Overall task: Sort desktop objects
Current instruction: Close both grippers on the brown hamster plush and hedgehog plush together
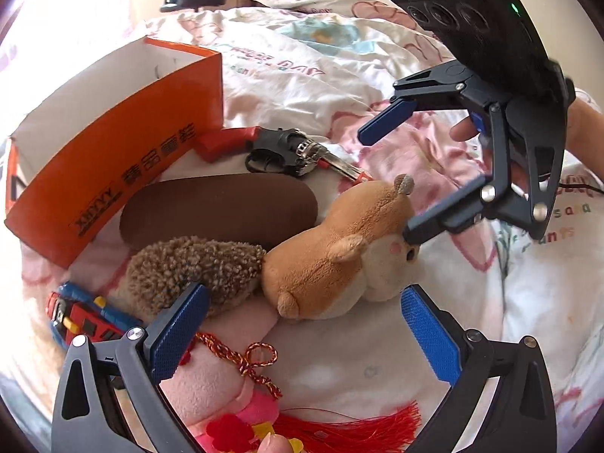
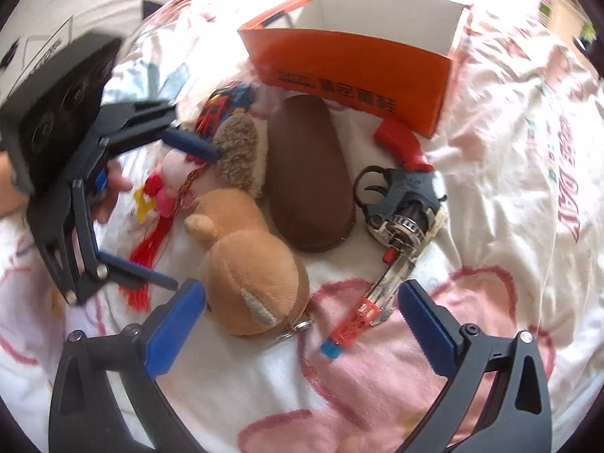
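A tan plush hamster (image 1: 336, 253) (image 2: 245, 264) lies on the bedsheet between both grippers. Beside it are a brown hedgehog plush (image 1: 196, 268) (image 2: 238, 154), a brown oval case (image 1: 219, 207) (image 2: 309, 177), a toy revolver (image 1: 290, 151) (image 2: 400, 207), a pink plush with red tassel (image 1: 226, 377) (image 2: 170, 188) and a red-blue toy vehicle (image 1: 83, 317) (image 2: 226, 105). My left gripper (image 1: 305, 332) (image 2: 170, 215) is open over the pink plush, facing the hamster. My right gripper (image 2: 302, 324) (image 1: 389, 185) is open at the hamster's head.
An open orange cardboard box (image 1: 113, 158) (image 2: 362, 64) with a white inside stands behind the toys. Everything rests on a rumpled white and pink quilt (image 1: 302, 75) (image 2: 509, 188). A pillow (image 1: 302, 0) and dark bags lie at the far end.
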Tool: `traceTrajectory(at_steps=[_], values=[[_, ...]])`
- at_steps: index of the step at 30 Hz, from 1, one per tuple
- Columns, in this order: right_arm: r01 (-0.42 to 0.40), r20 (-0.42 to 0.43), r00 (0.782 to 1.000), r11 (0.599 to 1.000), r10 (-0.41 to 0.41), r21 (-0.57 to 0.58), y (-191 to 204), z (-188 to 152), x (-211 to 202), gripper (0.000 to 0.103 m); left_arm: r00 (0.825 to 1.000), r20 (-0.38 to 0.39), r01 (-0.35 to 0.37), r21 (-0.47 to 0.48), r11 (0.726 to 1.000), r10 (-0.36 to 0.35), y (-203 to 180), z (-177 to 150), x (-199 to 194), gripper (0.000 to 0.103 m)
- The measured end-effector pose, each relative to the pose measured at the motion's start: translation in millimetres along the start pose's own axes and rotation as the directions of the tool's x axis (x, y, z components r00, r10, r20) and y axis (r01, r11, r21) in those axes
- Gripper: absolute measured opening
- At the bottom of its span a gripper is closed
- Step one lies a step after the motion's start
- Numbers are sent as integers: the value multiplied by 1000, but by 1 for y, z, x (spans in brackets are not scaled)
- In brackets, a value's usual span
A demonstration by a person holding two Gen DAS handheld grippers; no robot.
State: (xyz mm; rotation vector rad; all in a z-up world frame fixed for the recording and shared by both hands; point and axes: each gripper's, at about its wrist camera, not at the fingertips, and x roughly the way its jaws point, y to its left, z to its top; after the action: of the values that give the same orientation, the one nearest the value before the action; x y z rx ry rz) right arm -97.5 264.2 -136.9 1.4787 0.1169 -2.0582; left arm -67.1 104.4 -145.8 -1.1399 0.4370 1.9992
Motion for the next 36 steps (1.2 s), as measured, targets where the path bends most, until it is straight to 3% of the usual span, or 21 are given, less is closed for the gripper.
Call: traceTrajectory(at_steps=[3, 7, 11, 19, 23, 27, 31, 36], values=[[-54, -9, 998, 985, 56, 164, -2, 5, -3, 103, 1000, 1, 14, 13, 1000, -14, -7, -1, 15, 103], [-39, -45, 998, 987, 47, 158, 21, -5, 3, 103, 997, 43, 68, -76, 995, -65, 1, 6, 26, 103], [-135, 4, 990, 960, 138, 247, 11, 1, 25, 103, 994, 55, 96, -127, 987, -90, 7, 9, 37, 103], [-192, -39, 975, 919, 218, 345, 5, 1, 53, 103, 994, 49, 104, -168, 980, -97, 2, 10, 49, 103], [-152, -85, 978, 933, 189, 326, 13, -3, 58, 102, 993, 33, 121, -232, 965, -116, 4, 11, 60, 103], [-135, -78, 982, 930, 171, 342, 8, -4, 57, 91, 993, 34, 115, -222, 968, -111, 1, 10, 65, 103], [-152, -85, 977, 914, 198, 377, 2, -5, 60, 88, 997, 23, 74, -197, 978, -71, -4, 5, 67, 103], [-205, -30, 969, 864, 246, 461, -5, -3, 58, 84, 982, 111, 182, -299, 937, -155, 16, 2, 60, 95]])
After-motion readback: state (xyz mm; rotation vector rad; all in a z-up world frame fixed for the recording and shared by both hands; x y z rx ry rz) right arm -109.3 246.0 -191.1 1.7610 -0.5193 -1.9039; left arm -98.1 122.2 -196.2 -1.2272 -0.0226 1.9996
